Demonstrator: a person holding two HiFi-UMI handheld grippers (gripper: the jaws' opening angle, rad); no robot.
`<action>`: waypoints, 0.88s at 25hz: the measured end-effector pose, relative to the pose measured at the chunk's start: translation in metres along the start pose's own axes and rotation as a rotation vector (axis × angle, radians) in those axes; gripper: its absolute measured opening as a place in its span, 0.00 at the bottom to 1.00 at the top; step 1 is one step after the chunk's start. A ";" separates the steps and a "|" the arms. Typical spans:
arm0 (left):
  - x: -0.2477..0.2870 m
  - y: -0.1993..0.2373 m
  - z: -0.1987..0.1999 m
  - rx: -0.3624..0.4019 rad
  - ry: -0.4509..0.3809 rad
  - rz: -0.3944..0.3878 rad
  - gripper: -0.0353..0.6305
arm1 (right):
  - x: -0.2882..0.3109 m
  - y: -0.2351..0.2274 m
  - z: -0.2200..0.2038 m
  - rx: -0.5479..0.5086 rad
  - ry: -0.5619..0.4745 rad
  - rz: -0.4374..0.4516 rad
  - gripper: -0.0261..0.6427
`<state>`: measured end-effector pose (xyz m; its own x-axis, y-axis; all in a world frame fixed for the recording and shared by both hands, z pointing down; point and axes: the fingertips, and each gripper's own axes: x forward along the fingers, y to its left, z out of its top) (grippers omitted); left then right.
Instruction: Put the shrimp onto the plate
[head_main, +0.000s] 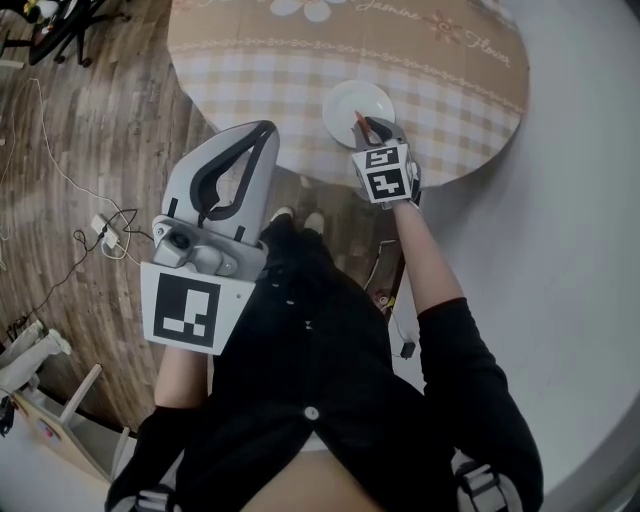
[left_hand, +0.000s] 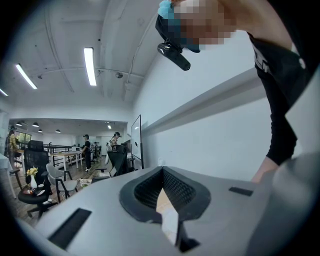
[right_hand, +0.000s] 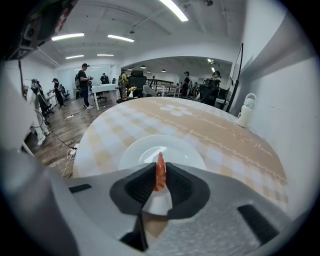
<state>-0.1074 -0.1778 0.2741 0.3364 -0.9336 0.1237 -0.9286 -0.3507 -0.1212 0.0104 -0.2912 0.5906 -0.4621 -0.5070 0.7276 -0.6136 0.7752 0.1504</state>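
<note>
**A:** The shrimp (right_hand: 160, 162), where was it?

**B:** Pinched between the jaws of the right gripper (right_hand: 160, 176). They were narrowed onto it from both sides, and its orange tip poked out past them.

**A:** And just beyond the jaws?

**B:** The white plate (right_hand: 187, 150) lay directly past the tip. In the head view the gripper stood over the plate's near rim. I could not tell whether the shrimp touched the plate.

**A:** What lay around it?

**B:** The plate sat near the edge of a round surface (right_hand: 230, 137) covered with a checked cloth. A white bottle (right_hand: 246, 111) stood well apart from it, at the far right by the wall. Cables (head_main: 108, 232) lay on the wooden floor (head_main: 90, 120) to the left, and people stood among desks far behind.

**A:** And the left gripper (left_hand: 163, 172)?

**B:** It was off the surface, close to the person's body, and faced a white wall. Its jaws were closed together with nothing between them.
</note>
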 end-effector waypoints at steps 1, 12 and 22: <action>0.000 0.000 0.000 0.000 0.001 0.002 0.06 | 0.002 -0.001 0.000 -0.008 0.010 0.000 0.11; -0.003 0.006 -0.003 0.001 0.005 0.015 0.06 | 0.021 -0.015 0.005 0.019 0.047 -0.008 0.11; -0.004 0.010 0.000 0.009 -0.006 0.021 0.06 | 0.026 -0.022 0.000 0.151 0.085 0.023 0.12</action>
<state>-0.1182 -0.1773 0.2724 0.3181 -0.9410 0.1150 -0.9339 -0.3319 -0.1327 0.0122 -0.3215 0.6064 -0.4255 -0.4510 0.7845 -0.6954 0.7177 0.0354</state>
